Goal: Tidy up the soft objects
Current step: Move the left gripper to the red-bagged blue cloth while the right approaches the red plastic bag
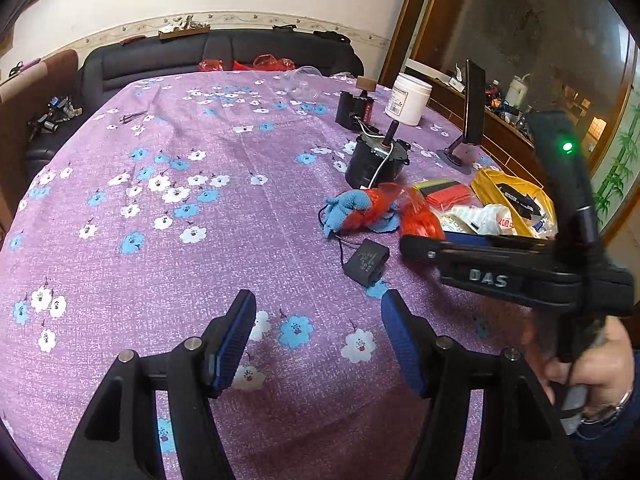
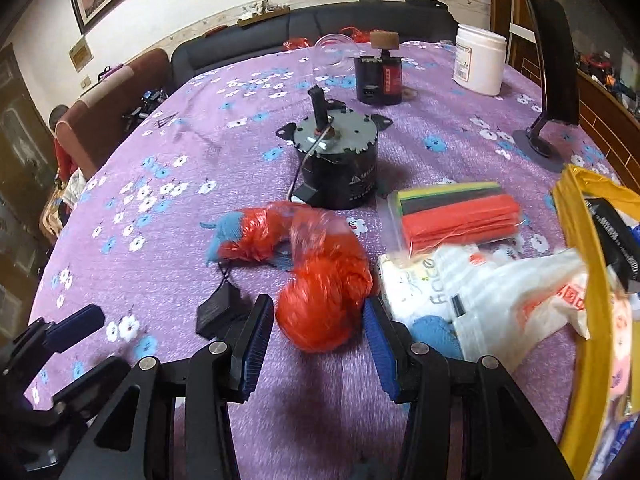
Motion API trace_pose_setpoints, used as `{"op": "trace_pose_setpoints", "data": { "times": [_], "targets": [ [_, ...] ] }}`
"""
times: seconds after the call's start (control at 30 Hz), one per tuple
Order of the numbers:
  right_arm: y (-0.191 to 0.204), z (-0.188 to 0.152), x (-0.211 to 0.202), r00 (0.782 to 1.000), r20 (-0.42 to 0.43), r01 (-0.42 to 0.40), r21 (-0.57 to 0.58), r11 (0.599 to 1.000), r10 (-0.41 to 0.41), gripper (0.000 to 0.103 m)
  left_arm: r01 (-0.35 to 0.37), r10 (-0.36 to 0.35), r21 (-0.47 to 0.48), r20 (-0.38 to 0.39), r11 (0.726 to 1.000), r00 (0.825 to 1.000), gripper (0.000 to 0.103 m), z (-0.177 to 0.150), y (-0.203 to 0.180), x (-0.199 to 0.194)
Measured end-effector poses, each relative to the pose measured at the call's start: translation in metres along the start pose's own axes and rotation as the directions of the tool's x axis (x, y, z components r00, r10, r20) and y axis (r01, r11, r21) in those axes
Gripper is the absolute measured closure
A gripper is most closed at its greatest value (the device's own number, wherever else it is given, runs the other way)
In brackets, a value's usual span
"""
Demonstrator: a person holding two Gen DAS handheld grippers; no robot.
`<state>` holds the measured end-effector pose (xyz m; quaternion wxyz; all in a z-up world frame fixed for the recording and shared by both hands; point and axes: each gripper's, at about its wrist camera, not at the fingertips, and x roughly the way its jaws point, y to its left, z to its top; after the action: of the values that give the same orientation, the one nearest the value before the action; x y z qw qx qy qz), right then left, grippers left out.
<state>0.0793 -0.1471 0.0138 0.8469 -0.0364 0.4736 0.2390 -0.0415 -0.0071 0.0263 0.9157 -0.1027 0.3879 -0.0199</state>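
Both tongs spread: right tongs (image 2: 318,334) flank crinkly red plastic bundle (image 2: 324,304), left tongs (image 1: 318,340) bare

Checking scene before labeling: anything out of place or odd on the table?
Yes. A geared motor and its wired black capacitor sit among the soft items, hard parts in a soft-object tidy. The red plastic bag is only partly around the blue cloth, which pokes out the far end.

Soft daylight, fisheye warping, slight blur
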Motion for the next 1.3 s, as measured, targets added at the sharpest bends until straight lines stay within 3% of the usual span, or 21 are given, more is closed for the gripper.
{"op": "trace_pose_setpoints", "data": {
  "times": [0.27,0.43,0.63,0.73,0.9,1.03,1.17,1.3],
  "targets": [
    [-0.002,-0.034,-0.049,0.989,0.125,-0.075,-0.017,0.997,0.077,0.066,0.015,-0.016,-0.019,-0.017,1.000,1.000,0.039,0.000,0.004,0.003],
    [0.000,-0.058,-0.056,0.983,0.179,-0.035,-0.066,0.997,0.046,0.066,0.007,-0.007,0.002,-0.021,1.000,1.000,0.039,-0.001,-0.001,0.004],
    [-0.021,-0.060,-0.057,0.969,0.197,-0.153,0.004,0.988,0.150,0.066,0.000,0.004,0.053,-0.074,0.999,0.997,0.039,0.006,-0.016,0.005],
    [-0.032,-0.061,-0.058,0.957,0.215,-0.208,0.048,0.977,0.194,0.066,-0.004,0.016,0.127,-0.088,0.992,0.996,0.030,0.025,-0.027,0.005],
    [-0.036,-0.063,-0.064,0.950,0.244,-0.219,0.070,0.973,0.196,0.066,-0.051,0.076,0.306,-0.070,0.951,0.995,0.027,0.060,-0.046,0.024],
    [-0.039,-0.065,-0.065,0.948,0.252,-0.221,0.086,0.971,0.194,0.066,-0.088,0.121,0.450,-0.044,0.889,0.992,0.027,0.074,-0.054,0.057],
    [-0.040,-0.065,-0.065,0.948,0.252,-0.223,0.089,0.971,0.195,0.065,-0.054,0.102,0.476,-0.076,0.878,0.992,0.028,0.081,-0.054,0.079],
    [-0.039,-0.064,-0.063,0.951,0.241,-0.222,0.087,0.971,0.195,0.065,-0.026,0.095,0.538,-0.101,0.843,0.990,0.028,0.076,-0.066,0.092]
  ]
}}
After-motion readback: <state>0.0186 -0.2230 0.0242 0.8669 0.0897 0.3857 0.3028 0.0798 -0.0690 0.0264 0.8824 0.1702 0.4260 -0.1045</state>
